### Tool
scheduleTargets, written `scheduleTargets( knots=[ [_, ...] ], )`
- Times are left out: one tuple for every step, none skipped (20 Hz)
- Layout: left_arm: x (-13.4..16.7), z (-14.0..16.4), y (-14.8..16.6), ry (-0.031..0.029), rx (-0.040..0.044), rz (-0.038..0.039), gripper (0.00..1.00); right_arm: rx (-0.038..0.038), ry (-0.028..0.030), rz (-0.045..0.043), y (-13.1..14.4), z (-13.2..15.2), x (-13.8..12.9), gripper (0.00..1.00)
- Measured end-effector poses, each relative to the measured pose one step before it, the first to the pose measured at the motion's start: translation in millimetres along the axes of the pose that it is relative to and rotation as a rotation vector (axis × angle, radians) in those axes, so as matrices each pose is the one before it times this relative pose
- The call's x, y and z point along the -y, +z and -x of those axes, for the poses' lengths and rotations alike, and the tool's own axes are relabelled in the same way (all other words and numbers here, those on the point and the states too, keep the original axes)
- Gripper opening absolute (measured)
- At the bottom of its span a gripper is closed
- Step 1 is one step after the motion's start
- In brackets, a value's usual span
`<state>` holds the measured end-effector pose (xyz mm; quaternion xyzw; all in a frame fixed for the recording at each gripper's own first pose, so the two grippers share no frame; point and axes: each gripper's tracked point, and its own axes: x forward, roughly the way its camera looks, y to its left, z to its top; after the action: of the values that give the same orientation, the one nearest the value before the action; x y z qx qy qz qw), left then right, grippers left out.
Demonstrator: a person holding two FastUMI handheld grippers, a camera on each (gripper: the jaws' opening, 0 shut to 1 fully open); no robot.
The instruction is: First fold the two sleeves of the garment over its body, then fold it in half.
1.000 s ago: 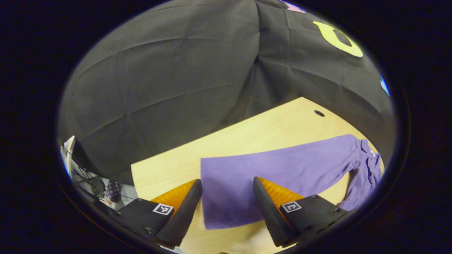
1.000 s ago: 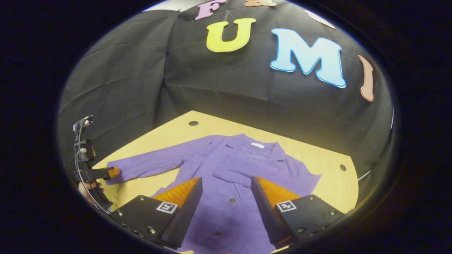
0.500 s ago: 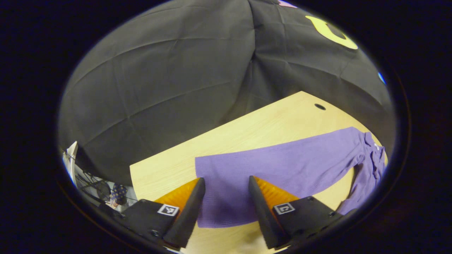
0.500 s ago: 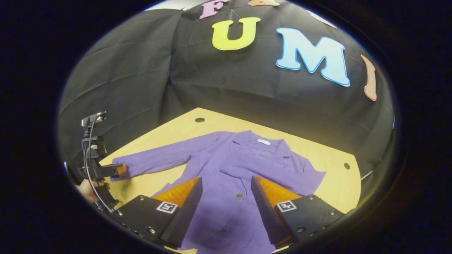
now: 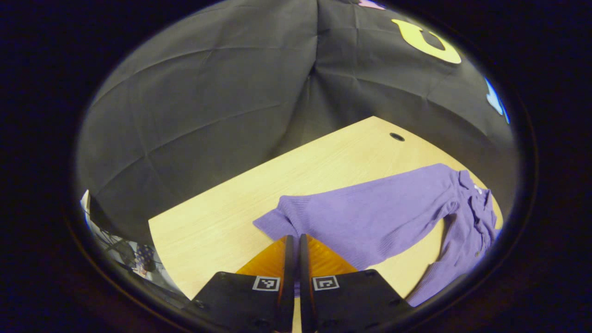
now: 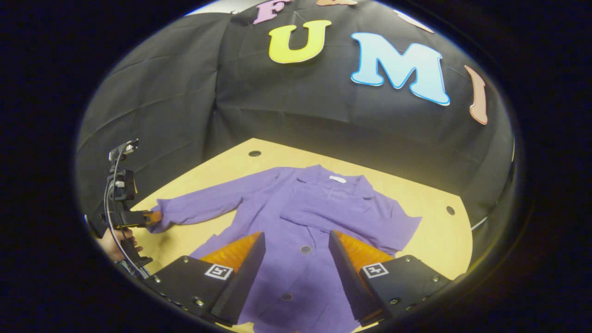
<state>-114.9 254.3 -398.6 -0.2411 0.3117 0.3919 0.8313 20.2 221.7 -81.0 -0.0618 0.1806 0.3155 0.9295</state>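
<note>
A pale wooden worktop point(image 5: 231, 208) fills the lower part of both views, with the booth's creased black cloth wall point(image 5: 208, 92) rising close behind its far edges. A round hole point(image 5: 397, 137) sits near its far corner in the left gripper view, and the right gripper view shows one hole point(image 6: 254, 153) at the far left and another point(image 6: 450, 210) near the right edge. Past the worktop's left corner in the left gripper view lies a blurred clutter of cables point(image 5: 125, 252)
</note>
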Motion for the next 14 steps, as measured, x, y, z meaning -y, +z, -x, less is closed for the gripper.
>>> scheduleTargets(
  knots=[
    [3.09,1.39,-0.20,-0.01137,-0.00518,0.01299,0.12,0.00032,-0.00725,-0.00613,-1.47,1.22,3.20,0.84],
    [6.10,2.18,0.71,-0.02111,-0.00418,0.01798,0.12,0.00060,-0.00584,-0.00659,-0.39,1.75,3.04,0.86],
    [10.32,3.41,1.32,-0.02345,-0.00141,0.02092,0.12,0.00098,-0.00575,-0.00640,-1.23,2.54,2.91,0.86],
    [9.49,1.57,1.52,-0.03012,-0.00180,0.02432,0.12,-0.00025,-0.00551,-0.00541,-0.34,1.73,2.65,0.86],
    [9.60,0.83,2.81,-0.03395,-0.00003,0.02271,0.12,0.00036,-0.00530,-0.00538,-1.52,0.47,3.20,0.86],
    [9.45,1.81,4.15,-0.03526,0.00388,0.02350,0.12,-0.00032,-0.00446,-0.00516,-1.43,1.78,1.72,0.86],
    [7.54,1.98,5.00,-0.03122,0.00579,0.01771,0.12,-0.00075,-0.00310,-0.00476,-1.82,2.74,1.28,0.86],
    [5.38,3.04,7.00,-0.01724,0.00731,0.00714,0.12,-0.00331,-0.00487,-0.00387,-2.50,1.26,2.98,0.86],
    [3.61,2.04,7.36,-0.01596,0.01252,0.00090,0.12,-0.00213,-0.00557,-0.00324,-2.68,1.40,3.43,0.86],
    [5.19,2.12,7.77,-0.01396,0.01586,-0.00530,0.12,-0.00324,-0.00715,-0.00388,-1.95,1.55,3.18,0.86],
    [8.69,1.40,7.26,-0.01510,0.01484,-0.00950,0.12,-0.00376,-0.00593,-0.00513,-3.50,1.19,2.69,0.86],
    [7.37,1.45,6.15,-0.01486,0.01209,-0.01056,0.12,-0.00332,-0.00653,-0.00664,-2.42,1.16,3.05,0.86],
    [8.47,0.99,4.88,-0.02019,0.00740,-0.00792,0.12,-0.00170,-0.00686,-0.00796,-2.60,0.75,2.51,0.86],
    [10.79,1.13,3.61,-0.02133,0.00352,-0.00693,0.12,-0.00207,-0.00692,-0.00919,-1.43,0.29,2.94,0.86]
  ],
)
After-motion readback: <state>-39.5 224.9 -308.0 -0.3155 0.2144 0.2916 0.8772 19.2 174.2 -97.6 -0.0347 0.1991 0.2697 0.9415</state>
